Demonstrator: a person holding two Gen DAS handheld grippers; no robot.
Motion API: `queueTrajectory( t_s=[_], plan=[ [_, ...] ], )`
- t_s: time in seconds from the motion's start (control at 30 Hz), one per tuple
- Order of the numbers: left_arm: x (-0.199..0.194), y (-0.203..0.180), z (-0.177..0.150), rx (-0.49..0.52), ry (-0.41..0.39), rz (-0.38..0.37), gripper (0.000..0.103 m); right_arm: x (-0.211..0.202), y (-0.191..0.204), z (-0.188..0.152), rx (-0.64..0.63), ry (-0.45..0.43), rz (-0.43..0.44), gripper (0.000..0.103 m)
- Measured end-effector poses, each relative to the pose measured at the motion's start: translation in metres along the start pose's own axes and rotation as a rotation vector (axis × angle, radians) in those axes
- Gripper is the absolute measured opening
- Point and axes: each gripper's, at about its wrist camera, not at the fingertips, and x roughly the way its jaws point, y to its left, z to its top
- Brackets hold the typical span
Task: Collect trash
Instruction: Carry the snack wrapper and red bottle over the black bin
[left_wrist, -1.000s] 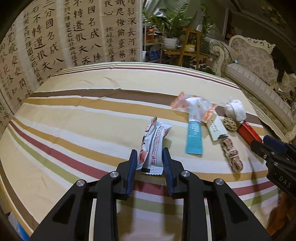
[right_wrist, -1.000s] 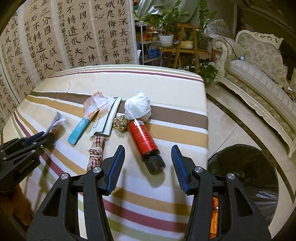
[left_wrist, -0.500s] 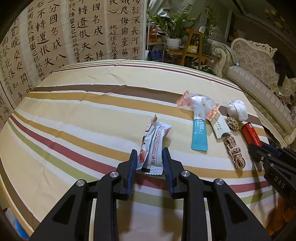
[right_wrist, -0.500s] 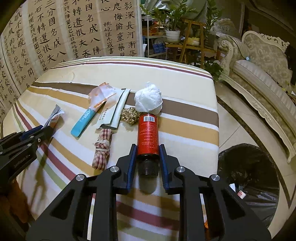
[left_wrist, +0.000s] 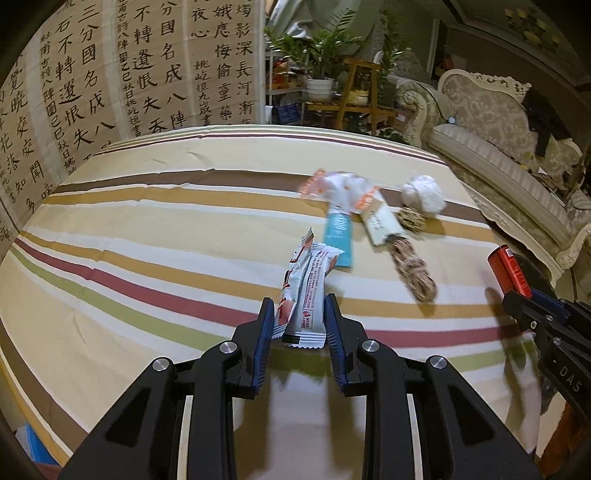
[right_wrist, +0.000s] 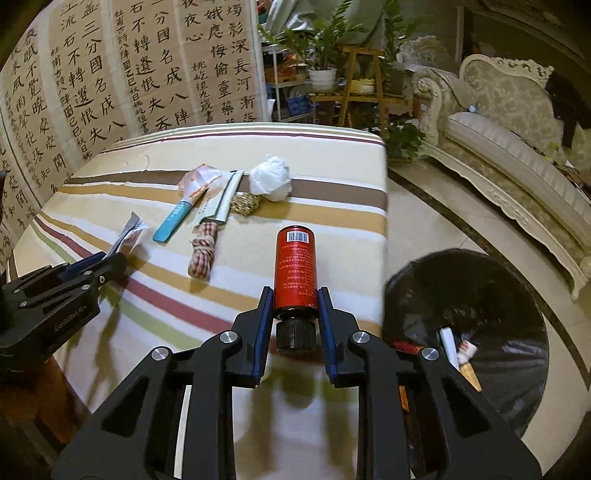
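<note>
Right gripper (right_wrist: 295, 301) clamps the red bottle (right_wrist: 295, 266), left gripper (left_wrist: 298, 314) the wrappers (left_wrist: 304, 291) (2 packets); best released squarely over the bin (right_wrist: 480, 295).

Behind the desk (left_wrist: 155, 236) with its striped cloth I've got a tall screen (left_wrist: 122, 70) covered in black calligraphy. Next to it sit potted plants (right_wrist: 321, 48) on a wooden stand (right_wrist: 364, 88). An ornate cream sofa (right_wrist: 517, 122) runs along the right, on a glossy tiled floor (right_wrist: 454, 229). Lighting's dim and warm.
</note>
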Motion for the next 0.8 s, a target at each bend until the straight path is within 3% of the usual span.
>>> queueTrajectory(
  t_s=[0.8],
  plan=[
    [-0.029, -0.133, -0.025, 0.189, -0.046, -0.13, 0.029, -0.055, -0.095, -0.053, 0.157, -0.058, -0.148, 0.023]
  ],
)
